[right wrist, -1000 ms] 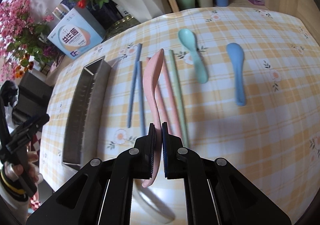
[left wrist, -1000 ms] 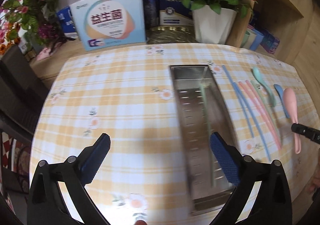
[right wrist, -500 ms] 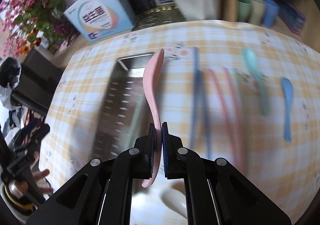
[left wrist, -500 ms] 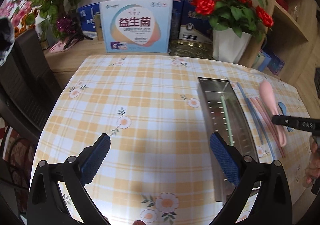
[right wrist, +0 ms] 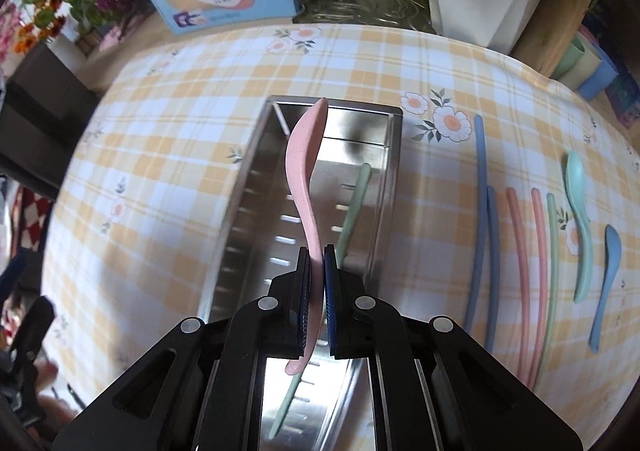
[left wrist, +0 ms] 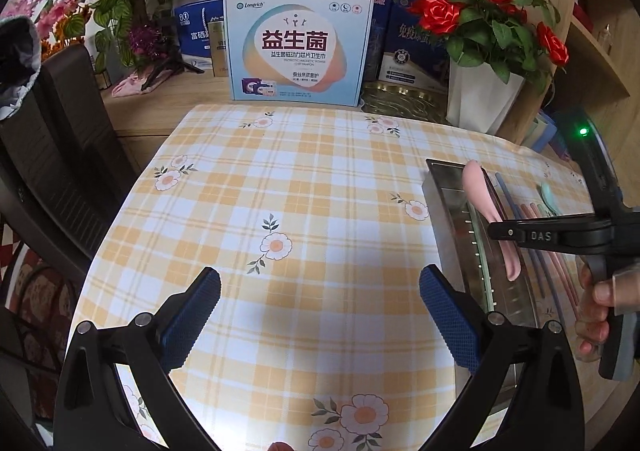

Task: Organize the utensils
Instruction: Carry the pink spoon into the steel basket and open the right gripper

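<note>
Left wrist view: left tool (left wrist: 320, 315) hangs wide open over the counter (left wrist: 280, 191), holding nothing.

Right wrist view: right tool (right wrist: 316, 303) clamped on the pink spoon (right wrist: 306, 171), right above the metal tray (right wrist: 384, 179). One green chopstick (right wrist: 354, 207) is in; the other chopsticks (right wrist: 524, 251) and two spoons (right wrist: 580, 219) are left.

You're in home dining corner: checked floral cloth on desk (left wrist: 304, 179), potted roses (left wrist: 476, 3), wooden shelf (left wrist: 596, 51).

A pink spoon (right wrist: 306, 171) hangs above the long steel tray (right wrist: 394, 155), bowl toward its far end. One pale green chopstick (right wrist: 352, 211) lies inside. Blue, pink and green chopsticks (right wrist: 520, 251) and two spoons (right wrist: 580, 219) lie alongside.
</note>
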`<state>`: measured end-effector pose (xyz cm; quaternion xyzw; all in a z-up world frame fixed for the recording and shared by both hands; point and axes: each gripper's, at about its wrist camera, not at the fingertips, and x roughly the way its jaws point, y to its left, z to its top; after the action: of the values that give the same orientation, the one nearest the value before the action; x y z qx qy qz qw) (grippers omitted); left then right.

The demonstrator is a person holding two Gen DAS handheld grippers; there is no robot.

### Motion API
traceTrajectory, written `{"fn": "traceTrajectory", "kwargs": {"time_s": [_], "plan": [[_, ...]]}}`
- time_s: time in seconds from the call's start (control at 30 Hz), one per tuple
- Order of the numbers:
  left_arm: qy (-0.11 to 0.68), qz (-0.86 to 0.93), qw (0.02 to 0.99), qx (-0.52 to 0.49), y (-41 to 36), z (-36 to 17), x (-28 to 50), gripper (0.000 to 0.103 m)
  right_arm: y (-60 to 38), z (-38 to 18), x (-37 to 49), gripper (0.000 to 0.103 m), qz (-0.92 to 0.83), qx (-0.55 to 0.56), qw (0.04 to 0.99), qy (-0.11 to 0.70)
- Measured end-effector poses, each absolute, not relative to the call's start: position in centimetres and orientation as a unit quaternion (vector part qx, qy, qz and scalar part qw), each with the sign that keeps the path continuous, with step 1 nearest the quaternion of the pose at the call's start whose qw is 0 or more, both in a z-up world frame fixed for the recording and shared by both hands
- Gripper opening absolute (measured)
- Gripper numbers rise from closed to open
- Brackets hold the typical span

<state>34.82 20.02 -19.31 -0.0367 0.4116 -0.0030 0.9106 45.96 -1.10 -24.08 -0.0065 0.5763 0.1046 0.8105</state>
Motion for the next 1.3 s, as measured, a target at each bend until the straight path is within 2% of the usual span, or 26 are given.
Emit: {"fn": "traceTrajectory", "kwargs": {"time_s": [0.43, 0.8, 1.3], "plan": [[0.418, 0.015, 0.908, -0.032, 21.1, -20.1, 34.2, 0.097, 0.3, -25.5, 47.2, 0.007, 0.092, -0.020, 0.805, 0.586], [0.416, 0.014, 0.909, -0.029, 20.4, -19.0, 33.6, 0.097, 0.7, -22.6, 46.1, 0.009, 0.132, -0.046, 0.827, 0.544], [0.397, -0.001, 0.918, -0.002, 14.8, -14.5, 30.8, 0.097, -9.9, -17.1, 38.9, 0.009, 0.126, -0.012, 0.868, 0.480]]}}
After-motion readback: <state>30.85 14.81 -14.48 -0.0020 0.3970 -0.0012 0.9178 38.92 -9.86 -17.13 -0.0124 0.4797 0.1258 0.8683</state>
